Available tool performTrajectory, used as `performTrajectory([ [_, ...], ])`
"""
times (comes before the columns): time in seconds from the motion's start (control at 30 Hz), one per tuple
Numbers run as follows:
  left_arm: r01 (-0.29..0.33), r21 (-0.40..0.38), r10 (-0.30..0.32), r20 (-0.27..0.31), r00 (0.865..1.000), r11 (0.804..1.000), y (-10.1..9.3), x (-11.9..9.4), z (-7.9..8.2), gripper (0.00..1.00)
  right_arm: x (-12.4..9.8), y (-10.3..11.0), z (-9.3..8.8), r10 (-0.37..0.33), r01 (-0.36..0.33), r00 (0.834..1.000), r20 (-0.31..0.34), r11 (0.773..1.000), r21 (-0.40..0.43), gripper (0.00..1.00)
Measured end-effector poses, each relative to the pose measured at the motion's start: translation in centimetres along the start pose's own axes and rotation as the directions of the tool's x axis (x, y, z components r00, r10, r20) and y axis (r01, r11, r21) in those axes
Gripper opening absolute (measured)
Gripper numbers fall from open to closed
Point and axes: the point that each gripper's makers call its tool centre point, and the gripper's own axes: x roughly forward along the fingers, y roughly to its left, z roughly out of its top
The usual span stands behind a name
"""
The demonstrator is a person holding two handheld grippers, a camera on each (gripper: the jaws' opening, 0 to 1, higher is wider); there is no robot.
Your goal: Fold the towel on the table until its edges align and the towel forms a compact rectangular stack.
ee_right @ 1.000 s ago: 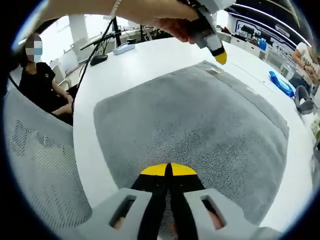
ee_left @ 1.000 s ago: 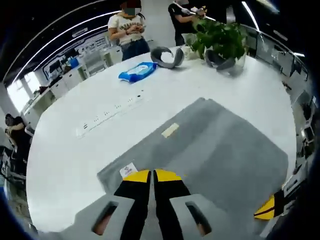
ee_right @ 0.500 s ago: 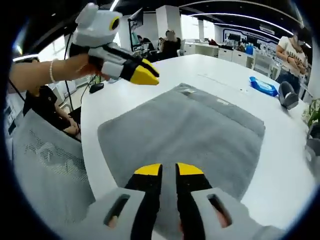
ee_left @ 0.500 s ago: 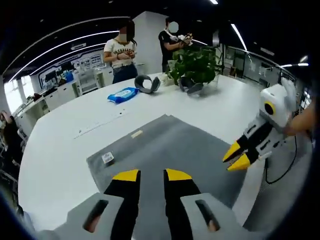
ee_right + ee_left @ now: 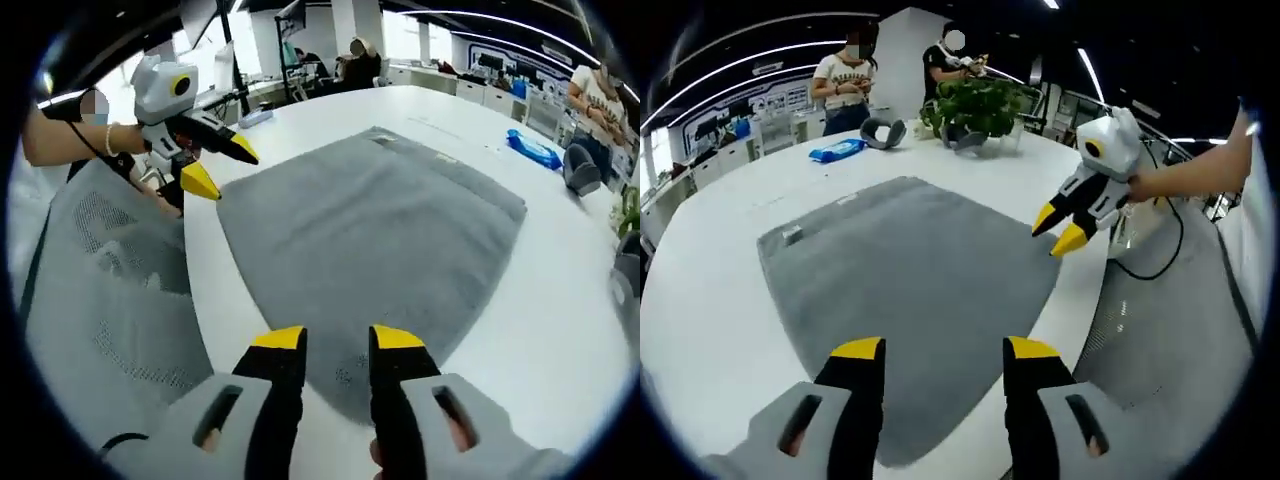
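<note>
— Jaws first, nearest the lens. How do they stand?

— Left gripper (image 5: 943,352) has its yellow-tipped jaws spread wide, nothing between them, hovering over the near edge of the towel (image 5: 902,262). Right gripper (image 5: 338,343) is parted too, a narrower gap, also holding nothing, above its own near corner of the towel (image 5: 370,228).

— And the towel itself?

— Grey, lying flat on the white table (image 5: 700,300), one layer folded over another so a band of the lower layer shows along the far side in the right gripper view. A small white label (image 5: 791,235) sits near the far left corner in the left gripper view. Its edges come close to the table's rim on the side of the grippers.

— Does each gripper show in the other's view?

— Yes. In the left gripper view the right gripper (image 5: 1060,226) comes in from the right, held by a hand (image 5: 1150,183), tips apart and just off the towel's right edge. In the right gripper view the left gripper (image 5: 214,164) comes in from the left, tips apart, just beside the towel's left edge, over a grey mesh chair back (image 5: 110,290).

— Farther out?

— A blue packet (image 5: 837,150) on the table beyond the towel, then a curved grey object (image 5: 877,131) and a potted green plant (image 5: 973,104). A black cable (image 5: 1160,250) trails off the table's right side. Two people (image 5: 843,80) stand behind the far edge.
</note>
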Motion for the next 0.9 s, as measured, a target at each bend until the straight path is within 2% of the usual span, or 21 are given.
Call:
performTrajectory([
  [0.03,0.000,0.010,0.000,-0.010,1.000,1.000,-0.1,0.0,-0.3,0.49,0.0,0.1,-0.1,0.000,0.000,1.000,-0.002,1.000,-0.003,0.26],
  [0.1,0.011,0.051,-0.007,-0.069,0.998,0.999,-0.4,0.1,-1.8,0.48,0.0,0.3,-0.7,-0.004,0.004,1.000,-0.020,1.000,-0.031,0.26],
  [0.2,0.016,0.080,-0.002,-0.171,0.985,0.997,-0.5,0.1,-4.1,0.45,0.1,-0.1,-1.9,-0.022,0.018,0.998,-0.058,0.998,-0.067,0.26],
  [0.27,0.018,0.085,-0.002,-0.189,0.982,0.996,-0.6,0.2,-4.8,0.45,0.0,-0.3,-2.4,-0.022,0.017,0.997,-0.071,0.997,-0.069,0.26],
  [0.43,0.000,0.093,0.021,-0.224,0.974,0.996,-0.3,-0.2,-6.7,0.43,-0.2,-0.7,-4.2,-0.051,0.033,0.990,-0.130,0.990,-0.138,0.26],
  [0.47,-0.007,0.099,0.029,-0.226,0.974,0.995,-0.1,-0.3,-7.0,0.42,-0.1,-0.7,-4.6,-0.060,0.037,0.989,-0.138,0.987,-0.157,0.25],
  [0.5,-0.016,0.118,0.039,-0.199,0.979,0.993,0.1,-0.3,-6.8,0.39,-0.2,-0.9,-4.2,-0.067,0.047,0.993,-0.100,0.981,-0.190,0.25],
  [0.6,-0.052,0.097,0.069,-0.182,0.981,0.994,0.5,-0.5,-6.7,0.34,-0.3,-0.8,-4.4,-0.070,0.057,0.994,-0.084,0.986,-0.155,0.24],
  [0.67,-0.081,0.123,0.100,-0.162,0.982,0.989,1.0,-0.4,-6.7,0.30,-0.3,-1.0,-4.4,-0.079,0.067,0.994,-0.074,0.985,-0.158,0.21],
  [0.7,-0.079,0.109,0.097,-0.165,0.982,0.991,1.0,-0.5,-6.8,0.29,-0.4,-1.1,-4.4,-0.086,0.072,0.993,-0.077,0.984,-0.163,0.17],
  [0.73,-0.084,0.104,0.100,-0.161,0.982,0.991,1.1,-0.5,-6.8,0.27,-0.9,-2.1,-4.8,-0.131,0.108,0.986,-0.102,0.972,-0.209,0.11],
  [0.8,-0.106,0.118,0.125,-0.164,0.978,0.987,1.6,-0.6,-6.8,0.21,-1.1,-2.5,-5.2,-0.136,0.101,0.984,-0.116,0.958,-0.268,0.06],
  [0.9,-0.130,0.136,0.152,-0.165,0.975,0.982,2.2,-0.7,-6.7,0.12,-0.9,-2.4,-4.9,-0.121,0.089,0.986,-0.114,0.963,-0.256,0.03],
])
